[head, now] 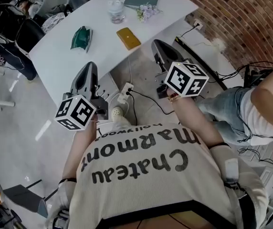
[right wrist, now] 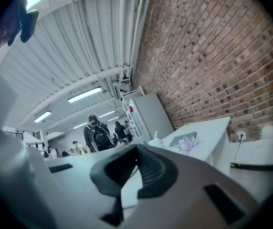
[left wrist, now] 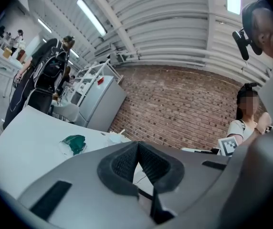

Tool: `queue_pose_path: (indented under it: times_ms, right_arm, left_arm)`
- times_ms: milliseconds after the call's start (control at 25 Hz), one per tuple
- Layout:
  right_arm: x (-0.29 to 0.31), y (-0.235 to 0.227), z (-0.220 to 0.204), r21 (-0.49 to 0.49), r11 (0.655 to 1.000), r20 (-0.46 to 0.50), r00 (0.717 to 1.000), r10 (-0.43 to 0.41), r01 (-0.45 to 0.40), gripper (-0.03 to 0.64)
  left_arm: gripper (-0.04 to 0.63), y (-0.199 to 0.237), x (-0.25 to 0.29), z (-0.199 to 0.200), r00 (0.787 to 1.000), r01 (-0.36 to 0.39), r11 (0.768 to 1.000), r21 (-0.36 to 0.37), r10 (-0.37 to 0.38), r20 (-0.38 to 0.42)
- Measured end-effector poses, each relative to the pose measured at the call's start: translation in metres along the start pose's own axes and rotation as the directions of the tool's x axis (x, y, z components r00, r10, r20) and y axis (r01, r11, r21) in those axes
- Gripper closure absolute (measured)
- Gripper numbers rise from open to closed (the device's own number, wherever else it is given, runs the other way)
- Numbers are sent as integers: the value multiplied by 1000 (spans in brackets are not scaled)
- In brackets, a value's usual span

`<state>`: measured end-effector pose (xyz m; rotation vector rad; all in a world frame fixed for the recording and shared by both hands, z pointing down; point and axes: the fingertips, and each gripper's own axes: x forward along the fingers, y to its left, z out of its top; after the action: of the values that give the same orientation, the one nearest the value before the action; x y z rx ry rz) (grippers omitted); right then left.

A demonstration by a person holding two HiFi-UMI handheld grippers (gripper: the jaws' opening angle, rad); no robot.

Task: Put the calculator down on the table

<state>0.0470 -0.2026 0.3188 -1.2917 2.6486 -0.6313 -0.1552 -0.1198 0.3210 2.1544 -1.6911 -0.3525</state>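
Note:
A flat yellow rectangular thing (head: 128,37), which may be the calculator, lies on the white table (head: 69,56) near its front edge. Both grippers hang in front of the table, below its edge and close to my body, and neither touches anything on it. The left gripper (head: 89,67) has its pads pressed together with nothing between them, as the left gripper view (left wrist: 138,147) also shows. The right gripper (head: 156,44) is shut and empty too, its dark pads meeting in the right gripper view (right wrist: 136,149). The yellow thing lies between the two gripper tips and a little beyond them.
On the table are a crumpled green thing (head: 81,37), a clear cup (head: 117,11), a grey-green notebook (head: 140,0) and small flowers (head: 147,11). A power strip (head: 125,92) and cables lie on the floor. A seated person (head: 251,109) is at the right, by the brick wall.

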Motion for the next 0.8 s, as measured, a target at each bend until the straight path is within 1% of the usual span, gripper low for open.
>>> queue_pose_path:
  times_ms: [120,400,600,800]
  right_arm:
    - [-22,0,-2,-27,1000,-4,1000,1,-2,615]
    - [-66,2,-7,-40,999,-31,999,20,-22,615]
    - [-85,5,-14,-49,998,-41,999,27,-29,615]
    - [-99,8,-15,-70,997,-45,999,28,-32,615]
  left_arm:
    - [595,-19,-16,-2,1000,-3,1000,12,3,19]
    - [595,-56,-48,-10,999,-24,999,23,23,39]
    - [594,-67,-65,-23,999,-30,999,19,30,34]
    - [594,-73,-75,-28,999,-38,999,17,37,34]
